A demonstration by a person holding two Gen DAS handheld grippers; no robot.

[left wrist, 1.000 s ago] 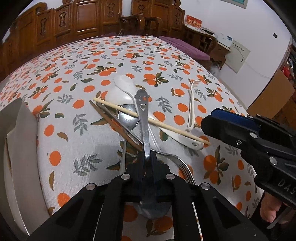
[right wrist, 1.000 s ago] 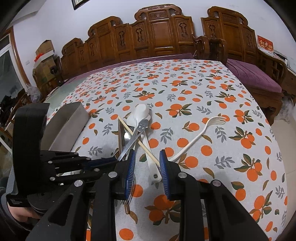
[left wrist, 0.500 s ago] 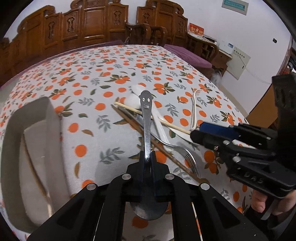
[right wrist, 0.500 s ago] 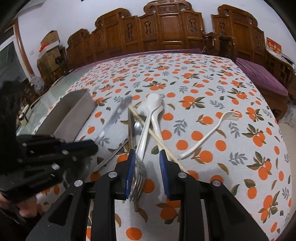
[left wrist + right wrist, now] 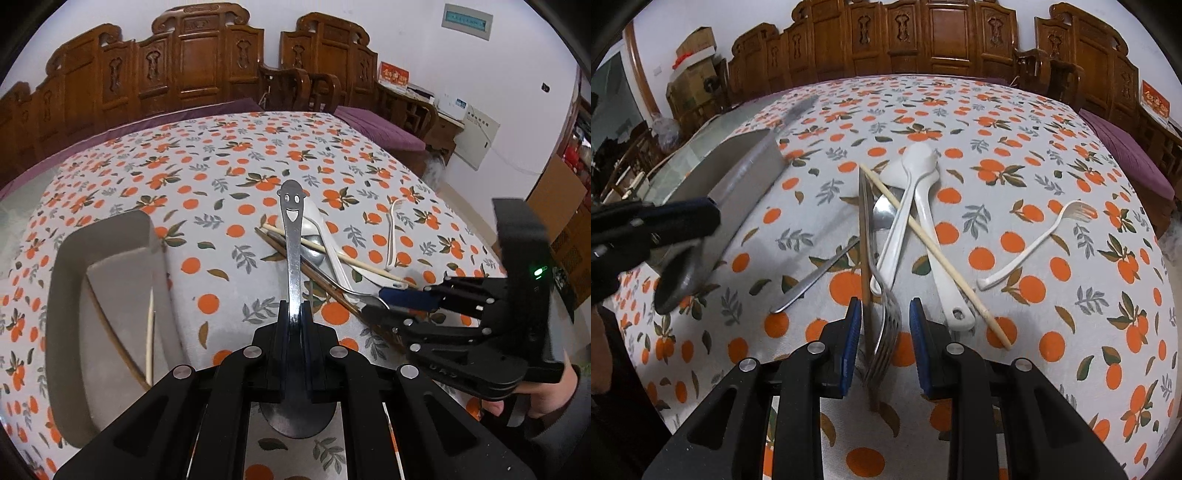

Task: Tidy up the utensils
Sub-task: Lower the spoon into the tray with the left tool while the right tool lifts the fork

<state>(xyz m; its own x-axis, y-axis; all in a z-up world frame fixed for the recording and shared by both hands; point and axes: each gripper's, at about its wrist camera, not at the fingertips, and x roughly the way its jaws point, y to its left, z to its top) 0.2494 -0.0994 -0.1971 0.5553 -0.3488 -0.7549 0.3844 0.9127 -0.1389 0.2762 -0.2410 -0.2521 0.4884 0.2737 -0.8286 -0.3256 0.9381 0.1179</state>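
While the left gripper (image 5: 294, 325) clamps the stiff, slick steel spoon (image 5: 291, 236) by its neck beside the tray (image 5: 107, 236), the right gripper (image 5: 881, 332) stands half-open around the metal fork (image 5: 882, 332), best pinched mid-handle.

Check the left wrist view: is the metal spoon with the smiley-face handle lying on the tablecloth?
No, the left gripper is shut on the smiley-face metal spoon, holding it above the orange-patterned tablecloth.
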